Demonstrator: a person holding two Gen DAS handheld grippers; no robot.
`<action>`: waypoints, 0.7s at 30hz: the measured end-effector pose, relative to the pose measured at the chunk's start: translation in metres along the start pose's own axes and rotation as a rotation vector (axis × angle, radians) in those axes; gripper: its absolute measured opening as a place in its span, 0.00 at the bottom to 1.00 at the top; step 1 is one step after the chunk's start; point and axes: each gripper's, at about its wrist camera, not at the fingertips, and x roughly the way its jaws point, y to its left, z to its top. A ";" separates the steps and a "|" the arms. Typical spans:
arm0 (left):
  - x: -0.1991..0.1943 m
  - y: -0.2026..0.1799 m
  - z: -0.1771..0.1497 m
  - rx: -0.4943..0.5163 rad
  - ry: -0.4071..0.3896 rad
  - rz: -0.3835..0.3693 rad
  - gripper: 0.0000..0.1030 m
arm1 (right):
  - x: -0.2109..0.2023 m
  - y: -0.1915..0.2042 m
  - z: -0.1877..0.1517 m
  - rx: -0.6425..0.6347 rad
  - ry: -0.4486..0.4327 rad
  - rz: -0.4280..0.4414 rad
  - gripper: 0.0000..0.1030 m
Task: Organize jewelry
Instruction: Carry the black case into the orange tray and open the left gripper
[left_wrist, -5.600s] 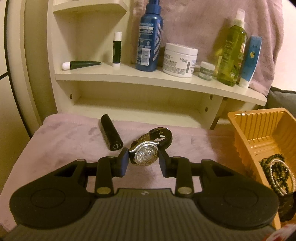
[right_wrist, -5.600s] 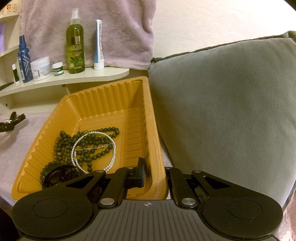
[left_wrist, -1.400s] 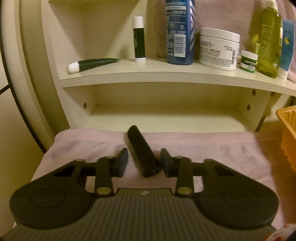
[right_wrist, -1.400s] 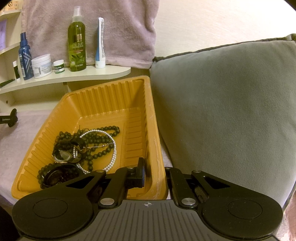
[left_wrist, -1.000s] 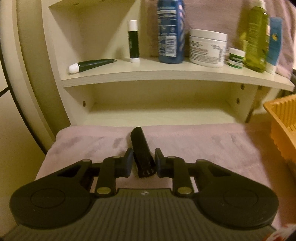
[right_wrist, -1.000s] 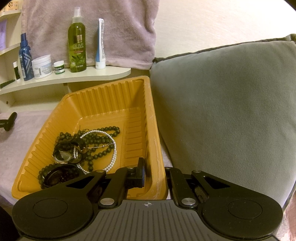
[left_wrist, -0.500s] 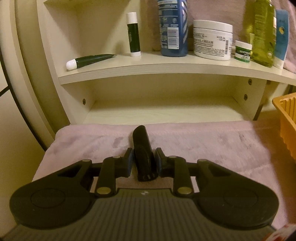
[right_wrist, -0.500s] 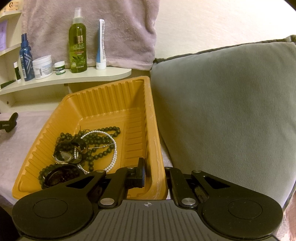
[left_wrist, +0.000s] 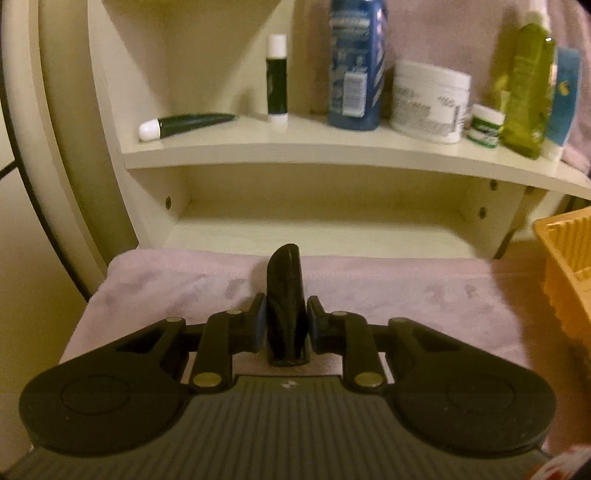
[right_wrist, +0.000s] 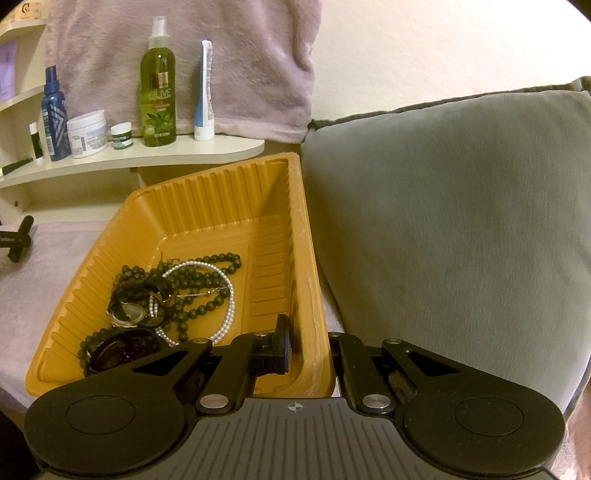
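Observation:
My left gripper (left_wrist: 285, 320) is shut on a black tube-shaped case (left_wrist: 286, 295) and holds it tilted up off the pink towel (left_wrist: 406, 291). My right gripper (right_wrist: 308, 349) is shut on the near right rim of the orange tray (right_wrist: 207, 192). In the tray lie a dark bead necklace (right_wrist: 207, 295), a pearl string (right_wrist: 227, 295) and a watch (right_wrist: 127, 312). The tray's corner (left_wrist: 565, 254) shows at the right edge of the left wrist view. The left gripper's fingers (right_wrist: 18, 238) show at the far left of the right wrist view.
A cream shelf unit (left_wrist: 332, 151) stands behind the towel with a blue bottle (left_wrist: 356, 62), a white jar (left_wrist: 430, 101), a green bottle (left_wrist: 526, 88) and small tubes. A grey cushion (right_wrist: 461, 221) presses against the tray's right side.
The left gripper dropped the watch into the tray, came back, closed its fingers on the black case and lifted its far end. The right gripper has kept its hold on the tray rim.

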 end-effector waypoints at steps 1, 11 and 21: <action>-0.004 -0.001 0.000 0.005 -0.008 -0.005 0.19 | -0.001 0.000 0.000 0.000 -0.002 0.000 0.07; -0.057 -0.018 -0.002 0.027 -0.055 -0.089 0.19 | -0.001 0.001 0.001 0.003 -0.012 0.005 0.07; -0.093 -0.045 0.002 0.038 -0.071 -0.179 0.19 | -0.005 0.002 0.002 0.007 -0.020 0.009 0.07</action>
